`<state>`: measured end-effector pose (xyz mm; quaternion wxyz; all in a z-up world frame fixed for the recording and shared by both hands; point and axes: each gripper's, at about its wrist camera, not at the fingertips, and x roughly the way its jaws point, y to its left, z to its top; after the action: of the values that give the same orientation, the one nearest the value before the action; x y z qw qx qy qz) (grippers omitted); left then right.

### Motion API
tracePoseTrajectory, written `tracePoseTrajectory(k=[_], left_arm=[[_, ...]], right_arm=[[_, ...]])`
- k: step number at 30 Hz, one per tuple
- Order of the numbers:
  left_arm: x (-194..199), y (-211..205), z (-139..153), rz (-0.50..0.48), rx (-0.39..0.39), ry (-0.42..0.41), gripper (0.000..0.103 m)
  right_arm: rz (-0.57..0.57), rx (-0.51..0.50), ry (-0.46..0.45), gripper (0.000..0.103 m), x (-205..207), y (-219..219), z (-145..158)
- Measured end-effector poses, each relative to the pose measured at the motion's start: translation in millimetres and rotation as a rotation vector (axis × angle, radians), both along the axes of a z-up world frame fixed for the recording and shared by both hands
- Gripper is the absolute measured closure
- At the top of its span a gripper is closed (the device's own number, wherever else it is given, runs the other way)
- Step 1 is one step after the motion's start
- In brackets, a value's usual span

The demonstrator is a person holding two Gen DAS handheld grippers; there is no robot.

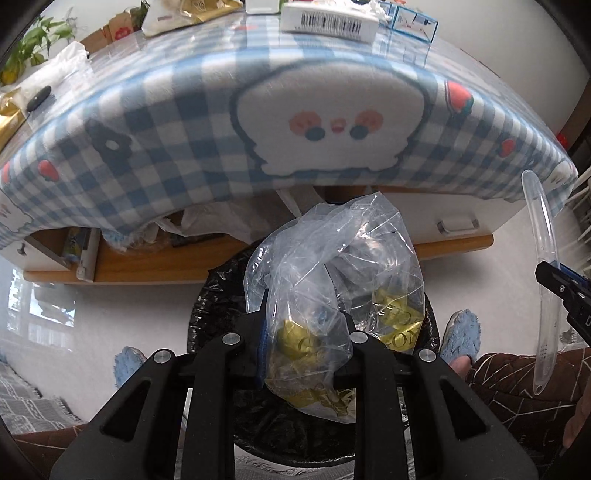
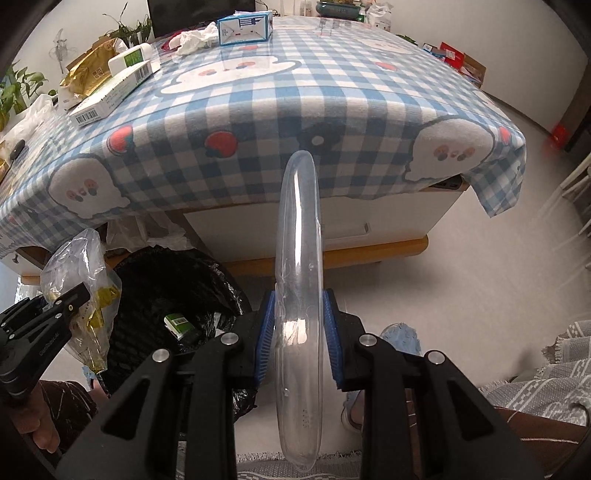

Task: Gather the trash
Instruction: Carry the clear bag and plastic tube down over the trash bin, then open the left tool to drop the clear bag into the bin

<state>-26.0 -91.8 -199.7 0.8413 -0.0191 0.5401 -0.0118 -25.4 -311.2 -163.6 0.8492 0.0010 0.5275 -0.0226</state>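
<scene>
Crinkly clear bag (image 1: pixel 332 280) pinched in our left gripper (image 1: pixel 306 332) hangs over the black-lined bin (image 1: pixel 207 317); we should release centred. Right gripper (image 2: pixel 299 332) clamps a clear plastic lid (image 2: pixel 299 258).

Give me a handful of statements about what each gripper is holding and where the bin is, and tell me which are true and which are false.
1. The left gripper is shut on a clear plastic bag with gold wrappers inside. True.
2. The right gripper is open and holds nothing. False: it is shut on a clear plastic lid, held on edge.
3. The bag hangs above the black-lined trash bin. True.
4. The bin is empty. False: a small green and white box lies inside it.
5. The checked tablecloth has nothing on it. False: a white barcode box and a blue and white carton sit there, among other things.
</scene>
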Motion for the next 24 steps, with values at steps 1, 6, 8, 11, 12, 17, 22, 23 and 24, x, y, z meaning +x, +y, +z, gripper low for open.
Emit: tracePoseTrajectory(k=[1, 6, 8, 11, 12, 17, 22, 23, 24], left_arm=[[0.9, -1.8, -4.8, -0.001, 0.001, 0.009, 0.082], [6.1, -13.1, -21.9, -0.019, 0.006, 0.034, 0.082], [7.4, -17.0, -25.2, -0.028, 0.002, 0.037, 0.082], [7.5, -22.6, -27.8, -0.043, -0.005, 0.036, 0.081], [7.6, -23.2, -28.0, -0.048, -0.005, 0.033, 0.08], [4.8, -25.2, -25.6, -0.043, -0.01, 0.013, 0.065], [-0.2, -18.3, -17.6, -0.039, -0.009, -0.013, 0.045], [-1.7, -15.7, -15.7, -0.044, -0.01, -0.014, 0.043], [-3.5, -13.0, -13.9, -0.048, -0.006, -0.019, 0.041]], right_arm=[[-0.003, -0.001, 0.005, 0.078, 0.2, -1.1, -2.0], [-0.005, -0.018, 0.022, 0.078, -0.1, -4.4, -10.2], [-0.011, -0.02, 0.028, 0.078, 1.0, -6.6, -11.6], [-0.017, -0.02, 0.029, 0.078, 1.3, -7.4, -13.0], [-0.017, -0.021, 0.028, 0.078, 1.4, -7.1, -13.4], [-0.007, -0.022, 0.027, 0.078, 2.2, -5.8, -13.6], [0.009, -0.014, 0.022, 0.078, 2.4, 2.2, -9.4], [0.015, -0.014, 0.021, 0.078, 2.2, 3.8, -8.9], [0.02, -0.012, 0.02, 0.078, 2.0, 5.7, -8.0]])
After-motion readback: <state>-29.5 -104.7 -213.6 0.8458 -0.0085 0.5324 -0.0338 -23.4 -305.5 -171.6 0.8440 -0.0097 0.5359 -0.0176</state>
